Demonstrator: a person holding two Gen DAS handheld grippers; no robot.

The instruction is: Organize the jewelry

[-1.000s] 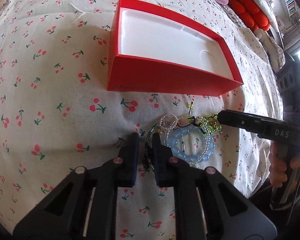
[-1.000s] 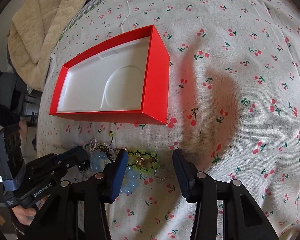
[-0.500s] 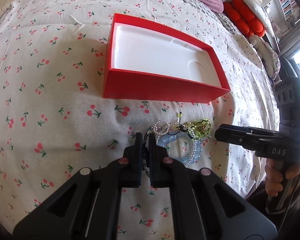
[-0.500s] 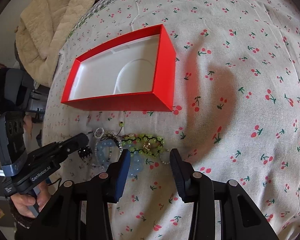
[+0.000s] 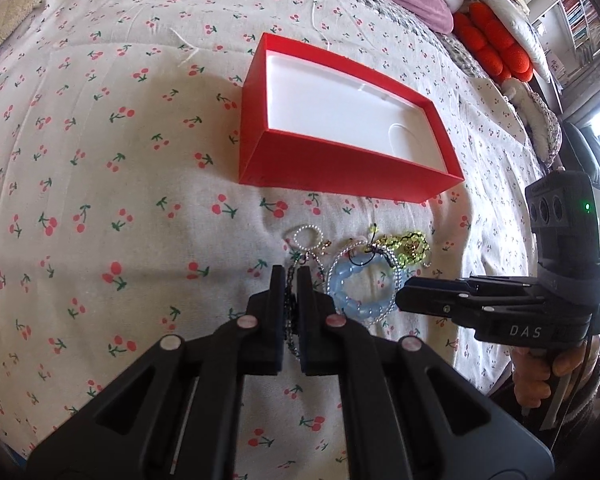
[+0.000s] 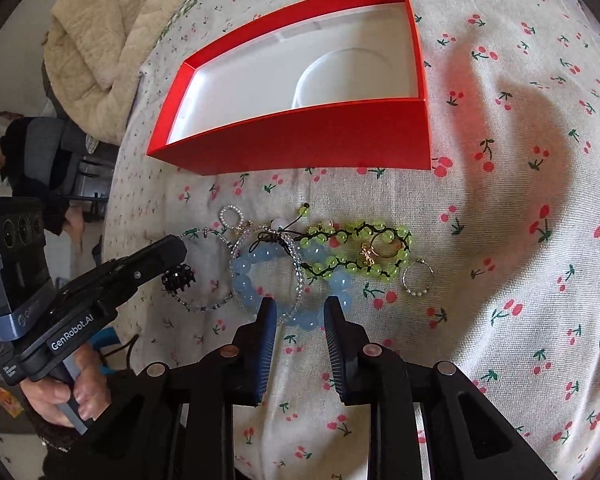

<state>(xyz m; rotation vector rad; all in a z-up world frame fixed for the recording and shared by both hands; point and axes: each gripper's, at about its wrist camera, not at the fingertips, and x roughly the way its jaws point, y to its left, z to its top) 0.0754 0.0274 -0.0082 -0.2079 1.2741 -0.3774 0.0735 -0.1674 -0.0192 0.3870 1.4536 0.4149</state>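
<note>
While clamped, left fingers (image 5: 278, 300) pinch dark bead strand (image 5: 289, 312) | right fingers (image 6: 266, 320) straddle blue bracelet (image 6: 300, 322)

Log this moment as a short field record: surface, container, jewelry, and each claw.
surface: cherry-print cloth
container: red box, open, white liner, no jewelry inside
jewelry: pile on the cloth in front of the box: blue bead bracelet, green bead bracelet, small pearl ring
left claw: shut on a dark beaded strand
right claw: jaws just been closing, straddling the blue bracelet, grip not confirmed
</note>
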